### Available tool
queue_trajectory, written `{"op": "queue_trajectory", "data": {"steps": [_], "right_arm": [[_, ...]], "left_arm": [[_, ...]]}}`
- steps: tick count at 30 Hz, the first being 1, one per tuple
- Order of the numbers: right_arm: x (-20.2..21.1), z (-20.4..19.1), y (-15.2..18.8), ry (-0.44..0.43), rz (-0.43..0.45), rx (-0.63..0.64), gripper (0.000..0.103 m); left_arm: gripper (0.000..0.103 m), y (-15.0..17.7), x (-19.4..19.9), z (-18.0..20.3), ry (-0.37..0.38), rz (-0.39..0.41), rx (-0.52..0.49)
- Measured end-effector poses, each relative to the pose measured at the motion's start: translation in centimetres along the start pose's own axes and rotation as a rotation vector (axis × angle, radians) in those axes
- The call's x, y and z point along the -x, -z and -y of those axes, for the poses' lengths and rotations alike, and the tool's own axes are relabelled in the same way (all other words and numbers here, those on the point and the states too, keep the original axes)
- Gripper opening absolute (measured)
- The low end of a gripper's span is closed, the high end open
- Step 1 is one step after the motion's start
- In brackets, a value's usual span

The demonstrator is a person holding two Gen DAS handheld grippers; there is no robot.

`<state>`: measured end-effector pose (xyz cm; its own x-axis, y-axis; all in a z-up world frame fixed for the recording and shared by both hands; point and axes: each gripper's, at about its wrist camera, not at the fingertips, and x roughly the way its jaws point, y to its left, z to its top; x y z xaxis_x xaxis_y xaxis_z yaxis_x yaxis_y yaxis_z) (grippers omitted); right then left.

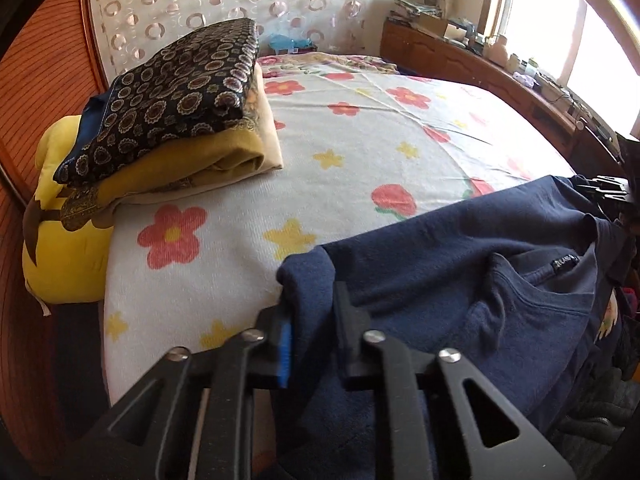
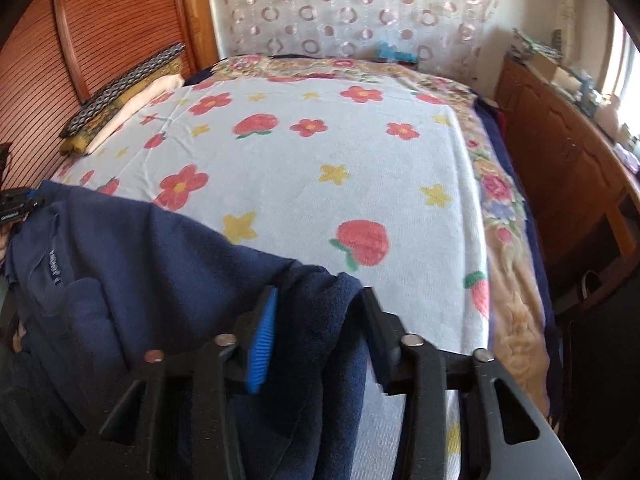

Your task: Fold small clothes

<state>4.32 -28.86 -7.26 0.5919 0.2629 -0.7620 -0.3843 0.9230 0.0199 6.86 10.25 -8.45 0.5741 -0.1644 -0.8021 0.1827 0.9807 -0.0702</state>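
A navy blue garment (image 1: pixel 460 264) with a neck label lies over the near edge of the bed, its neckline between the two grippers. My left gripper (image 1: pixel 310 300) is shut on its left shoulder corner. My right gripper (image 2: pixel 318 300) is shut on the other shoulder corner of the same garment (image 2: pixel 132 248). The right gripper also shows at the right edge of the left wrist view (image 1: pixel 604 190). The left gripper shows at the left edge of the right wrist view (image 2: pixel 18 202). The garment's lower part hangs out of sight below.
The bed carries a white flowered sheet (image 1: pixel 360 148). A stack of folded clothes (image 1: pixel 172 108) lies at its left edge by the wooden headboard, also in the right wrist view (image 2: pixel 124 92). A yellow pillow (image 1: pixel 60 248) lies below the stack. A cluttered wooden cabinet (image 2: pixel 560 136) stands right.
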Motion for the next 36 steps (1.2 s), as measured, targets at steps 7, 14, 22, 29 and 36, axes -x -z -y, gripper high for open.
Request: {"op": "queue_trajectory", "data": {"steps": [7,14,22,29,36], "right_arm": [[3.1,-1.9,0.8,-0.057,0.055,0.042,0.011],[15.4,-2.7,2.1,-0.07,0.336,-0.02,0.01],[26.8,-4.3,1.3,-0.059,0.522,0.075,0.01],[34.1,-5.8,1.0,-0.03,0.658,0.135,0.01],[39.1,-6.5,0.7,0.022,0.746,0.185,0.01]], "left_arm": [[0.009,1.1,7.1,1.2,0.07,0.188,0.043],[0.008,1.1,18.0,2.2,0.097,0.419,0.069],[0.008,-0.4,25.7,3.2,0.095,0.608,0.056],[0.008,-2.1,30.8,3.3,0.069,0.742,0.016],[0.008,-4.4,33.6,2.4,0.028,0.83,0.0]]}}
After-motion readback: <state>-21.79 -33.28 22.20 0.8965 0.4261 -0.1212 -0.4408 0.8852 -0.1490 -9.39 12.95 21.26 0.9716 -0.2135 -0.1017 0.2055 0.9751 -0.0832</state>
